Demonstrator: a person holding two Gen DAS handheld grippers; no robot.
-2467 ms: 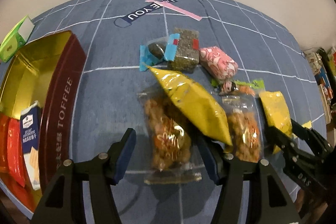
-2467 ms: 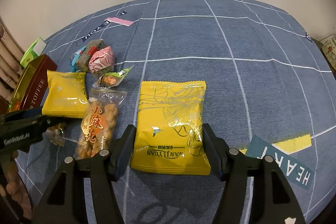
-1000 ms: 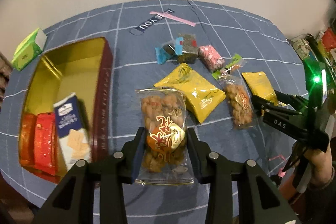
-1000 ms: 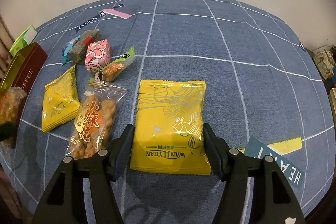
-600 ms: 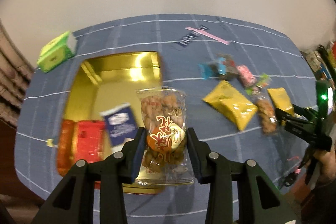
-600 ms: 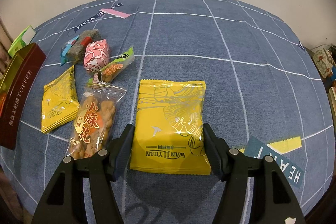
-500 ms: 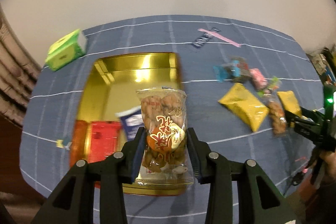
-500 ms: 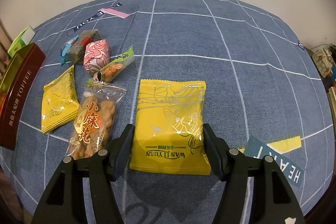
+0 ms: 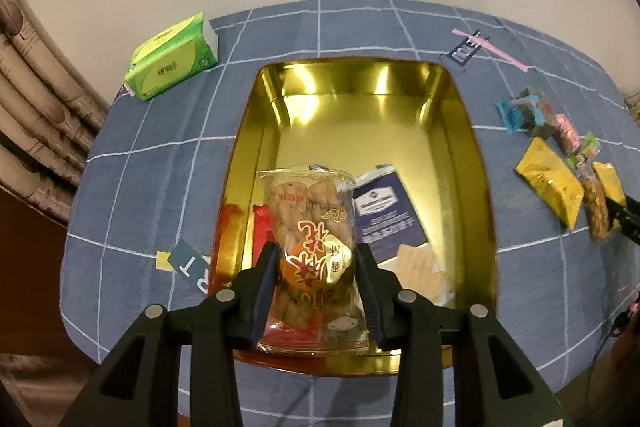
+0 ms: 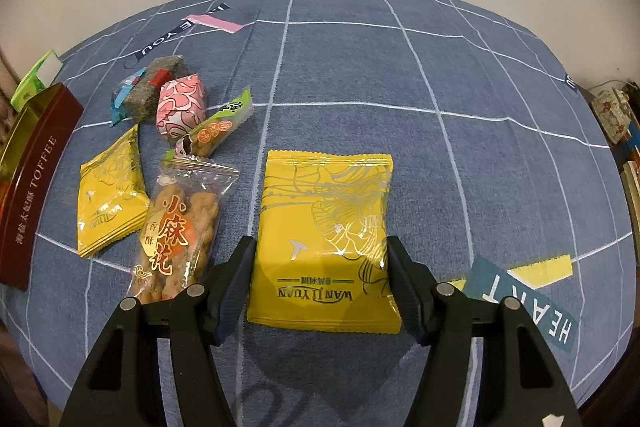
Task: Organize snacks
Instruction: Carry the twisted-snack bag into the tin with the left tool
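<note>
My left gripper (image 9: 316, 267) is shut on a clear bag of fried dough twists (image 9: 312, 227) and holds it above the near end of an open gold tin (image 9: 464, 131). A navy cracker box (image 9: 384, 215) and red packets (image 9: 262, 227) lie inside the tin, partly hidden by the bag. My right gripper (image 10: 320, 267) is shut on a large yellow Wanliyuan packet (image 10: 324, 211); both pads press its sides, and its shadow falls on the blue cloth just below.
To the left of the yellow packet lie a second twist bag (image 10: 180, 223), a smaller yellow packet (image 10: 108, 203), a pink wrapped sweet (image 10: 180, 105), a green-and-orange candy (image 10: 216, 127) and a dark bar (image 10: 160, 83). A green tissue pack (image 9: 172, 61) sits beyond the tin.
My left gripper closed on the twist bag, lifted it from the pile and carried it left until it hangs over the tin. The right gripper has kept still on the yellow packet.
</note>
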